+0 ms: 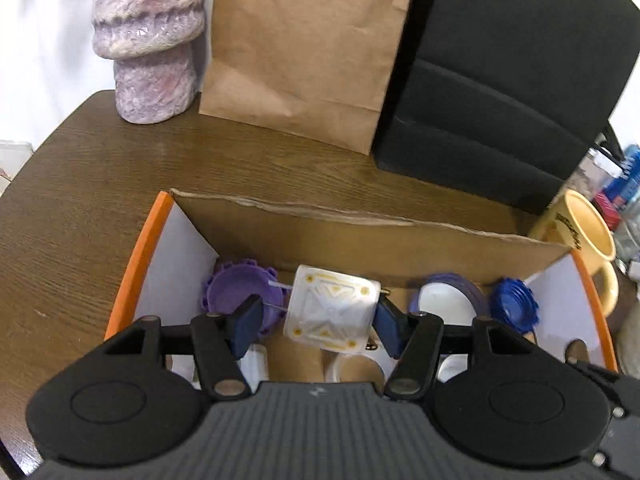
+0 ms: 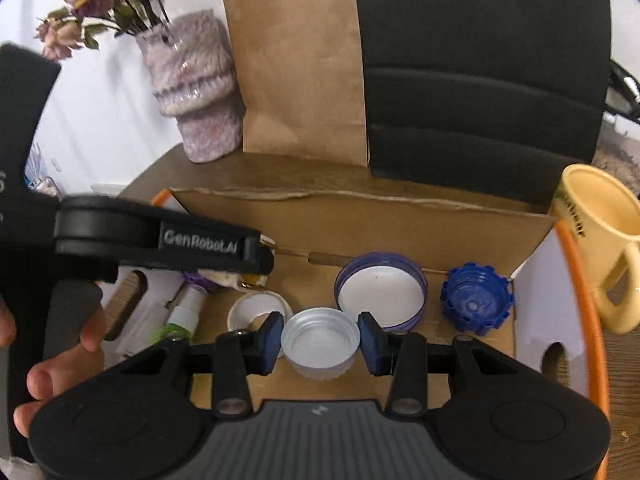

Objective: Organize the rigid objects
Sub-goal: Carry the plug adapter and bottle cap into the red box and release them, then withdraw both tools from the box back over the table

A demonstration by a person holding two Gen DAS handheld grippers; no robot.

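Observation:
My left gripper [image 1: 318, 328] hangs over an orange-rimmed cardboard box [image 1: 152, 240] with a white square piece with a yellow pattern [image 1: 332, 312] between its fingers. The right pad touches the piece, while a gap shows at the left pad, so the gripper is open. My right gripper [image 2: 320, 342] is shut on a silver metal lid [image 2: 320, 340], held low over the box floor [image 2: 400, 360]. The left gripper [image 2: 248, 276] shows from the side in the right wrist view, with a person's hand [image 2: 60, 360] on its handle.
In the box lie a purple toothed cap [image 1: 240, 296], a purple-rimmed white lid [image 2: 380, 292], a blue toothed cap [image 2: 476, 300], a white ring [image 2: 258, 308] and a spray bottle [image 2: 184, 316]. Behind stand a paper bag [image 2: 300, 72], a black chair back [image 2: 480, 80], a vase [image 2: 200, 92] and a yellow mug [image 2: 600, 240].

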